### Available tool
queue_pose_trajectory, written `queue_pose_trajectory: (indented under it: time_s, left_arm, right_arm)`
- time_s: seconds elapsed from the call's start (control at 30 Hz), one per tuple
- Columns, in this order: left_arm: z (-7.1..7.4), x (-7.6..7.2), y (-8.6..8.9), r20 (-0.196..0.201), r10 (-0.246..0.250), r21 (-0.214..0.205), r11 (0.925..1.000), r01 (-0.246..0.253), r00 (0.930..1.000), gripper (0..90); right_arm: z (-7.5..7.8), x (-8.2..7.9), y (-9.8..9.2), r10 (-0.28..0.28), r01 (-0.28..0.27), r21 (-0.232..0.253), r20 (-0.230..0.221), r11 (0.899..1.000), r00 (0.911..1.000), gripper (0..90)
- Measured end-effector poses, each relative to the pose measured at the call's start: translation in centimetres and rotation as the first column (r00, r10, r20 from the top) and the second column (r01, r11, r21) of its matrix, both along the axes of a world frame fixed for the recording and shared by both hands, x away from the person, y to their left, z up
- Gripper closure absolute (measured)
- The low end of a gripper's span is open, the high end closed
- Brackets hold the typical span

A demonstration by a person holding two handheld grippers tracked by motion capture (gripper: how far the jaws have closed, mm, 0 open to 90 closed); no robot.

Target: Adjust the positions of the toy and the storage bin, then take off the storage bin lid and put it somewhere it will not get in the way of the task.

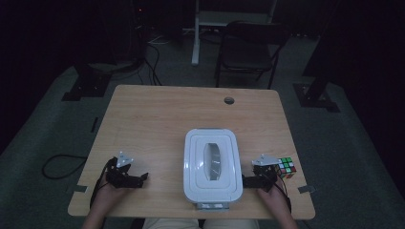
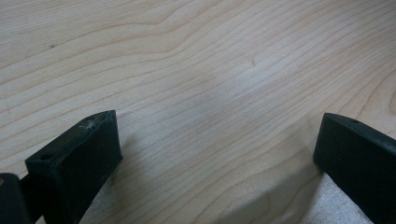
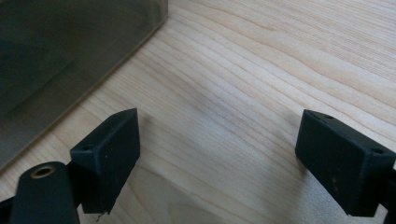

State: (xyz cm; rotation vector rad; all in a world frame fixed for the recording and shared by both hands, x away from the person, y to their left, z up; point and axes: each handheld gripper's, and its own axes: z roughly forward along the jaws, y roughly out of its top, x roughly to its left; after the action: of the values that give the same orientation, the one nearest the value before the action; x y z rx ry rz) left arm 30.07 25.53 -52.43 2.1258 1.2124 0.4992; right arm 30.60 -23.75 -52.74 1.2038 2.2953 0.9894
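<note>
White box (image 1: 210, 163) is sitting at the desk's (image 1: 157, 114) six o'clock edge, between both grippers; right gripper (image 1: 247, 181), at its three o'clock, and left gripper (image 1: 143, 177), at nine o'clock, are holding fingers wide, empty.

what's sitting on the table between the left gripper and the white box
Nothing: in the high view, bare wooden table runs from the left gripper to the white box.
</note>
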Motion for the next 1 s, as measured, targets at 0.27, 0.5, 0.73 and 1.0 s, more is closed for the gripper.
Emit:
queue_pose_trajectory:
  time_s: [0.27, 0.5, 0.73, 1.0]
  left_arm:
    - [0.0, 0.1, 0.0, 0.001, -0.002, 0.0, 1.0, 0.002, 1.0, 1.4]
    - [0.3, 0.4, 0.2, -0.029, -0.007, -0.02, 0.9998, 0.007, 0.9995, 1.4]
    - [1.6, -0.1, 0.0, -0.002, -0.048, -0.06, 0.997, 0.048, 0.9989, 1.5]
    - [4.6, -1.2, -1.4, 0.041, -0.126, -0.102, 0.9863, 0.129, 0.9912, 1.5]
  right_arm:
    - [0.0, 0.0, 0.0, 0.004, -0.004, 0.0, -0.001, 1.0, 1.0, 13.4]
    - [0.0, 0.0, 0.0, 0.005, -0.005, 0.0, -0.001, 1.0, 1.0, 13.2]
    - [0.0, 0.0, 0.0, 0.005, -0.005, 0.0, -0.002, 1.0, 1.0, 13.1]
    - [0.0, 0.0, 0.0, 0.005, -0.005, 0.0, -0.002, 1.0, 1.0, 13.1]
